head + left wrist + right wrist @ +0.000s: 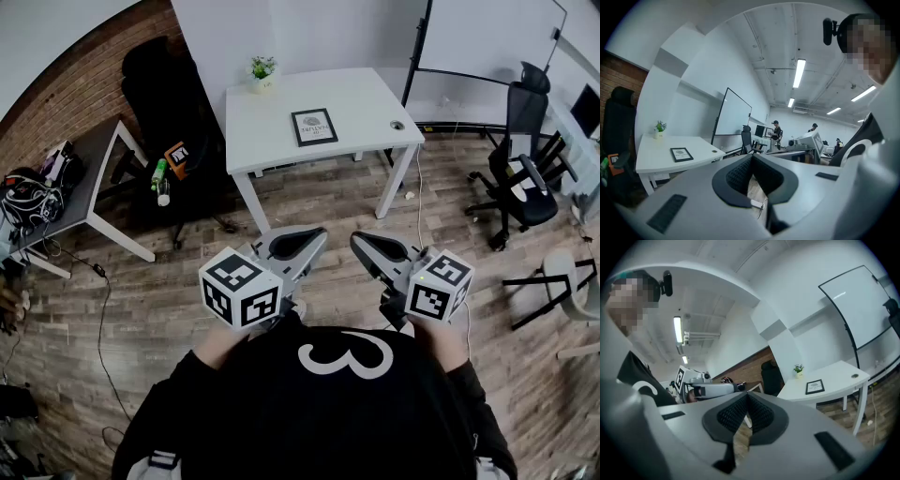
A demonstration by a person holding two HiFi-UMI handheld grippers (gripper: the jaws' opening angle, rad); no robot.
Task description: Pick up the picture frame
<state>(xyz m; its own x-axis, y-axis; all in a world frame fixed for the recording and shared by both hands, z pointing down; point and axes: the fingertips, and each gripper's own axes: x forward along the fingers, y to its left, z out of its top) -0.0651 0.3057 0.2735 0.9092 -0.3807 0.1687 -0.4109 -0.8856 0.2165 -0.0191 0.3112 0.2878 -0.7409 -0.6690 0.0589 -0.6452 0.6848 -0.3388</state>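
Note:
A black picture frame (314,127) lies flat on the white table (272,141), near its middle; it also shows as the frame (681,154) in the left gripper view and the frame (814,386) in the right gripper view. My left gripper (317,234) and right gripper (358,240) are held close to my chest, well short of the table, tips pointing toward each other. Both are shut with nothing between the jaws. In the gripper views the left gripper (752,157) and right gripper (746,394) show their tips meeting.
A small potted plant (262,72) stands at the table's back left, a small round object (397,125) at its right edge. A black chair (169,103) and grey side table (80,187) are at the left, an office chair (520,178) at the right, a whiteboard (487,42) behind.

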